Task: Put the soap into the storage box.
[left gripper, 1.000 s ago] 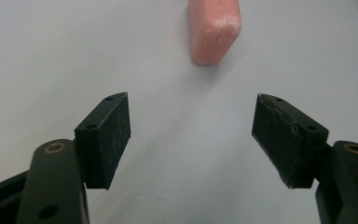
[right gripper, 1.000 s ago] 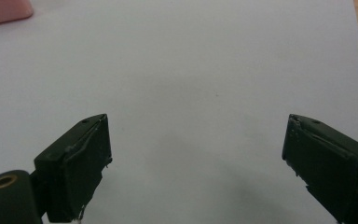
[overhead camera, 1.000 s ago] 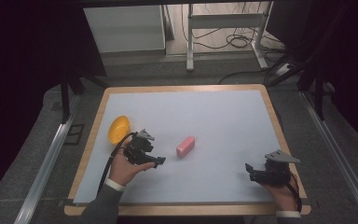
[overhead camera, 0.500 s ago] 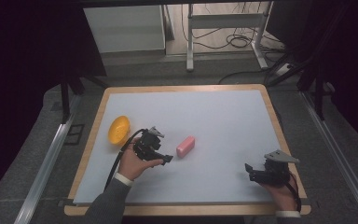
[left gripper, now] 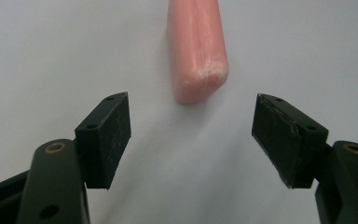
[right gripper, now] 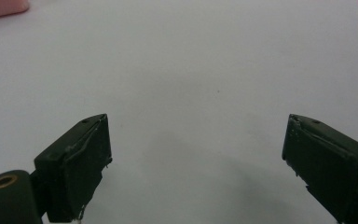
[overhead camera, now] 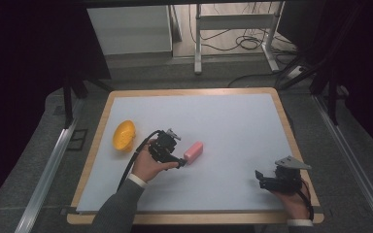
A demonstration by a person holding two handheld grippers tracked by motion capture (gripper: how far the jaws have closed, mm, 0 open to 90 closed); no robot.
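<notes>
Left gripper view puts my own two black jaws nearest, rising from the bottom edge and standing wide apart with nothing between the pads; my left gripper (left gripper: 192,114) holds nothing. Just past the fingertips, on the white sheet (left gripper: 51,46), lies the pink bar (left gripper: 197,49), its rounded near end pointing back at the gap between the jaws, not touching either one, its far end cut off by the top of the frame. From the high view, my left hand (overhead camera: 148,165) carries that gripper at the lower left of the middle of the board, its tips just beside the pink bar's near end. My right gripper (overhead camera: 258,178) rests low at the right, near the wooden rim of the table (overhead camera: 296,141), well apart from the bar; in the right gripper view its jaws stand wide open over bare white sheet, gripping nothing, with a corner of the pink bar at the far top left. Farther left lies a yellow bowl (overhead camera: 124,134), near the left rim.
</notes>
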